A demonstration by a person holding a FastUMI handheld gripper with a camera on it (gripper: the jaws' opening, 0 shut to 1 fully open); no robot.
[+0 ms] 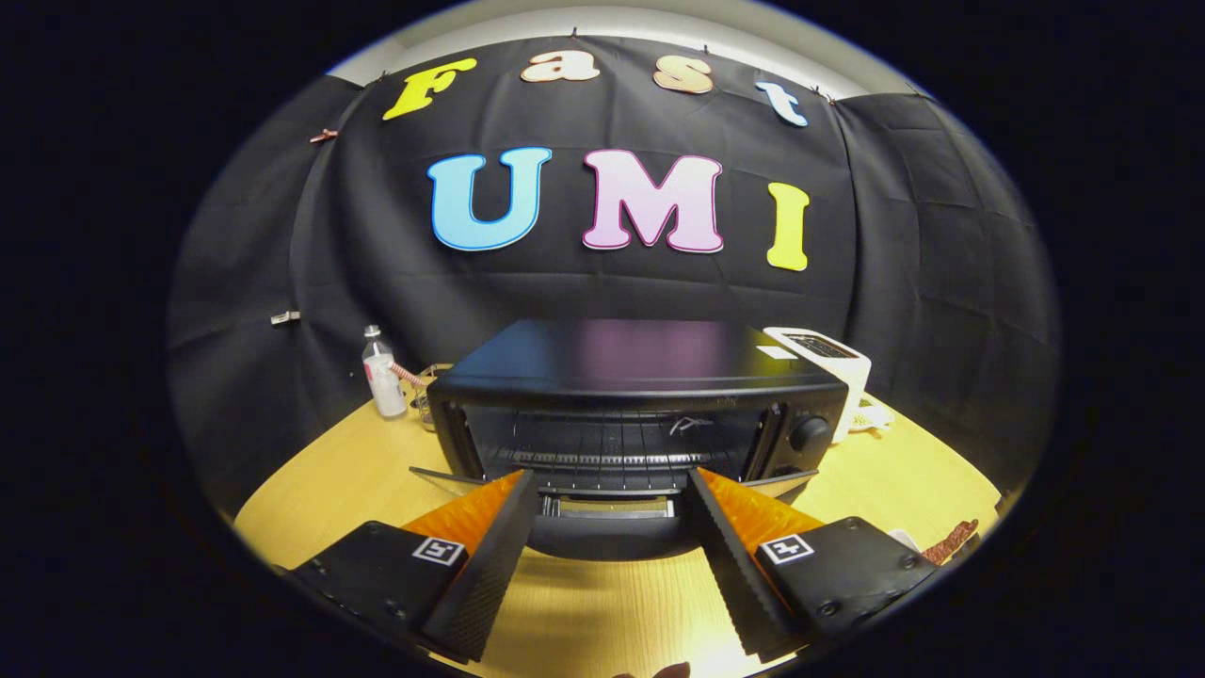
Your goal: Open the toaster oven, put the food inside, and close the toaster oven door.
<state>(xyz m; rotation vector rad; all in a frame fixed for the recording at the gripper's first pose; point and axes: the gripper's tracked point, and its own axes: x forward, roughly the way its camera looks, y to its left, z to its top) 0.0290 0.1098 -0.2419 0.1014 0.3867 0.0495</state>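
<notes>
Two fingers of the gripper (607,490) stand wide apart with nothing held, over the wooden table (329,480). Between their tips lies the lowered door (607,527) of the toaster oven (640,405), whose rack shows inside. Beyond, a bottle (382,374) stands to one side and a white toaster (828,363) to the other.

Black toaster ovens (640,414) with door dropped open: you have one
White pop-up toasters (828,363): one
Clear plastic bottles (383,377): one
Gripper fingers (490,556) spread apart: two
</notes>
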